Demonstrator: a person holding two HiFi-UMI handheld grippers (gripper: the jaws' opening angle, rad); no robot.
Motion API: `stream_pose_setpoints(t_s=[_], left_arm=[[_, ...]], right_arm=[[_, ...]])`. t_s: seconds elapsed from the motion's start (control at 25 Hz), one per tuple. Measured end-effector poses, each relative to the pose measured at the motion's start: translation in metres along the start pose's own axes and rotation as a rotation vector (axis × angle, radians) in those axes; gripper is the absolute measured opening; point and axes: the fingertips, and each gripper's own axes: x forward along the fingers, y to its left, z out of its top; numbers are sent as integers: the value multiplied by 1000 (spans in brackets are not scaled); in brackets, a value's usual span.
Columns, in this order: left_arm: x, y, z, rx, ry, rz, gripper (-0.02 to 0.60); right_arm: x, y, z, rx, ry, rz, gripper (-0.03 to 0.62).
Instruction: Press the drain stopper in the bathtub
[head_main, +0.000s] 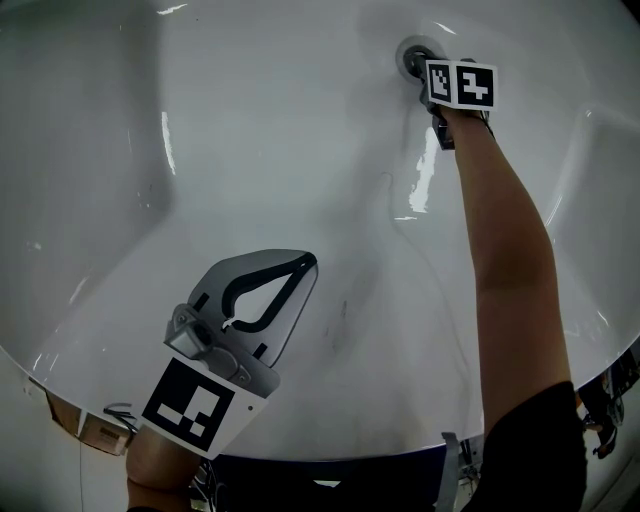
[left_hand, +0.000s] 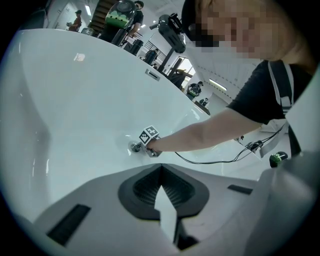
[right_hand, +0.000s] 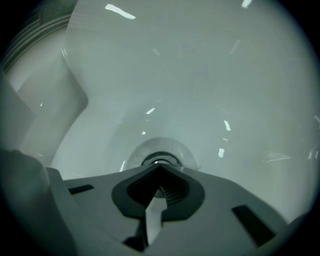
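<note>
The round chrome drain stopper sits in the white tub floor at the top of the head view. My right gripper is shut and empty, its joined tips right at the stopper's near edge; I cannot tell whether they touch. In the head view its marker cube hides the jaws. My left gripper is shut with nothing in it, held low over the near side of the tub, far from the drain. In the left gripper view the stopper and the cube show small ahead.
The white bathtub curves up on all sides. A bare arm reaches down the right side. A thin black cable trails beside it. An overflow plate sits on the tub's far rim, with people and equipment beyond it.
</note>
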Motion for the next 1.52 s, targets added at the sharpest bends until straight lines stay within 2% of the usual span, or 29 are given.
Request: stream_pose_setpoints(t_s=[0.48,0.68,0.84,1.04,1.24,1.4,1.52], left_arm=[[-1,1,0,8,-7,16,6],[0,3,4,-21,-37,41,6],[-5,-2,10,-33,-77,55,6],[-26,-19,24,62,-97,85,6],[-37,-29,29,70,-104,88,6],[-65,-56,48,108,-126,81,6],[-85,-74,61,99,-155,74,6]], right_arm=[[0,0,1,5,-28,-18,11],[-6,-2,0,41,-47,-56,11],[-23,-1,-1,118,-85,-41,9],[-91,17,18,90,-160,-28,9],[-159,39,27,99,-236,15,9],[-248,60,48,84,-338,59,9],[-310,73,53,93,-405,72,9]])
